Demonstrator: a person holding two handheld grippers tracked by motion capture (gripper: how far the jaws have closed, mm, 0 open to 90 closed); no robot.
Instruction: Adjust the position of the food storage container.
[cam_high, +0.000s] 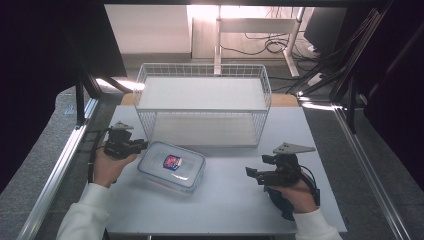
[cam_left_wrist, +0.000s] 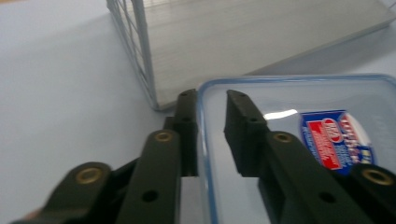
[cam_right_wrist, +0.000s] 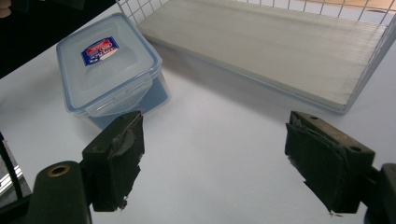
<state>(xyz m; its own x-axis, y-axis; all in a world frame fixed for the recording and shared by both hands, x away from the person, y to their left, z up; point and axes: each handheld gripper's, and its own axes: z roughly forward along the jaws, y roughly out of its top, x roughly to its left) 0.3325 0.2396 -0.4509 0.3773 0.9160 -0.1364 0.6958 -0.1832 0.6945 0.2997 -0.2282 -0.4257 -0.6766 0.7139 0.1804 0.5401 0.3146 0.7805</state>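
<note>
A clear plastic food container (cam_high: 171, 166) with a blue-rimmed lid and a red and blue label lies on the white table, left of centre. My left gripper (cam_high: 142, 145) is at its far left corner. In the left gripper view the left gripper (cam_left_wrist: 211, 95) has a narrow gap between its jaws, one jaw outside the lid rim and one over the lid of the container (cam_left_wrist: 299, 102). My right gripper (cam_high: 254, 175) hovers over bare table to the container's right. It stands wide open and empty (cam_right_wrist: 215, 126), with the container (cam_right_wrist: 109, 63) ahead on its left.
A white wire rack (cam_high: 202, 65) with two flat shelves stands at the back of the table, just beyond the container; its corner (cam_left_wrist: 140, 46) and lower shelf (cam_right_wrist: 261, 46) show close by. Metal frame rails run along both table sides. Bare table lies between the grippers.
</note>
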